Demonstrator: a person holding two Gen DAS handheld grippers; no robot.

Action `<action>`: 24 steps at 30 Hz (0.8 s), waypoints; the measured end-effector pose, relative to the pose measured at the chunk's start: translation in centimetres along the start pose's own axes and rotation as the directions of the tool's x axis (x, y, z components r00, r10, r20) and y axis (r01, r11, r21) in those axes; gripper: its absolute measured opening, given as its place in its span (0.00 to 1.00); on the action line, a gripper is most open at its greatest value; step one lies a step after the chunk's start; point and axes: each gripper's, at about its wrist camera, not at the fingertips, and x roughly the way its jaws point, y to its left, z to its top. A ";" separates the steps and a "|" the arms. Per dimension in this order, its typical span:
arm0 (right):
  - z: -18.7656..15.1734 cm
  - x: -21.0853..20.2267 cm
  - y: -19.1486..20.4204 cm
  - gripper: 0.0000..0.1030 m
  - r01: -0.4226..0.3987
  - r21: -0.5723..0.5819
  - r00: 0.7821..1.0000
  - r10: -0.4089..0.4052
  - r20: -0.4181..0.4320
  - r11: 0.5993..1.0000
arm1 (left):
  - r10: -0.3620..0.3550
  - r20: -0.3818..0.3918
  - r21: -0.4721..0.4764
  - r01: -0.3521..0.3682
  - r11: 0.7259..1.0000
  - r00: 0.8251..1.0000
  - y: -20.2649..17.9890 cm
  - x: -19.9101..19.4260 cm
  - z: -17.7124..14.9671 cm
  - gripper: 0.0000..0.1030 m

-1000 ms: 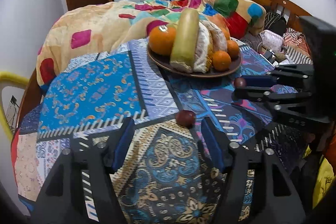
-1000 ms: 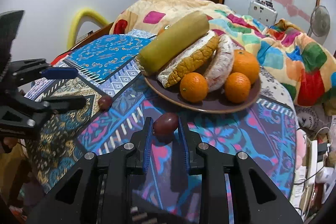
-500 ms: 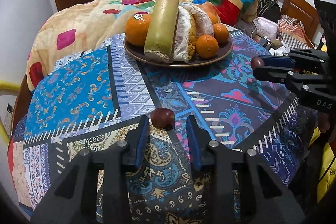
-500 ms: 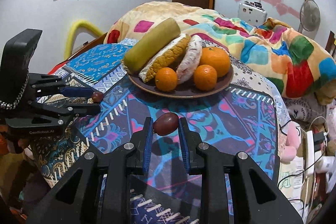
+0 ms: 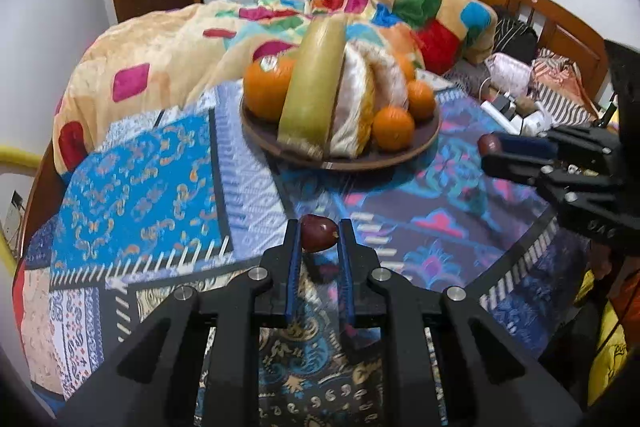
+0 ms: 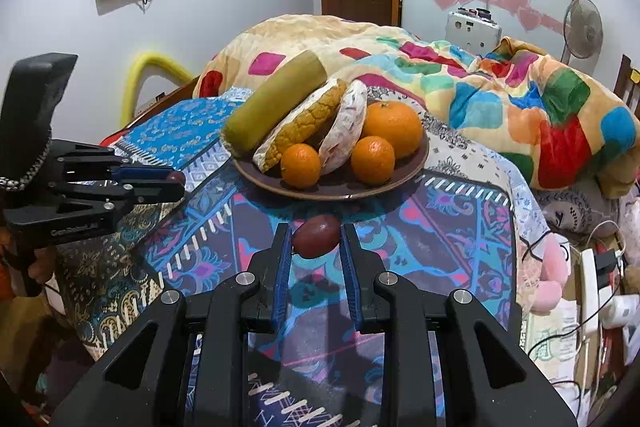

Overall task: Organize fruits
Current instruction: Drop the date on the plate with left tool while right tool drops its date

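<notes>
My left gripper (image 5: pixel 318 239) is shut on a small dark red fruit (image 5: pixel 318 237) and holds it above the patterned tablecloth. My right gripper (image 6: pixel 314 237) is shut on a second dark red fruit (image 6: pixel 316 235), also lifted. A brown plate (image 5: pixel 424 141) holds oranges (image 5: pixel 392 128), a long green fruit (image 5: pixel 314 83) and wrapped pieces (image 5: pixel 356 95); it also shows in the right wrist view (image 6: pixel 404 173). The right gripper with its fruit shows at right in the left wrist view (image 5: pixel 490 147). The left gripper shows at left in the right wrist view (image 6: pixel 176 183).
The round table carries a patterned cloth (image 5: pixel 148 179). A bed with a bright patchwork blanket (image 6: pixel 500 91) lies right behind the table. Cables and a power strip (image 6: pixel 592 267) lie at the right. A yellow hoop (image 6: pixel 152 67) stands by the wall.
My left gripper has closed on the dark red fruit and lifted it off the cloth. My right gripper, still holding its fruit, has risen and drawn back from the plate.
</notes>
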 end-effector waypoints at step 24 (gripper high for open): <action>2.7 4.1 -1.4 0.22 0.013 0.014 0.999 -0.013 -0.036 1.000 | -0.016 0.047 0.039 0.014 0.999 0.999 -2.8 3.3 4.8 0.17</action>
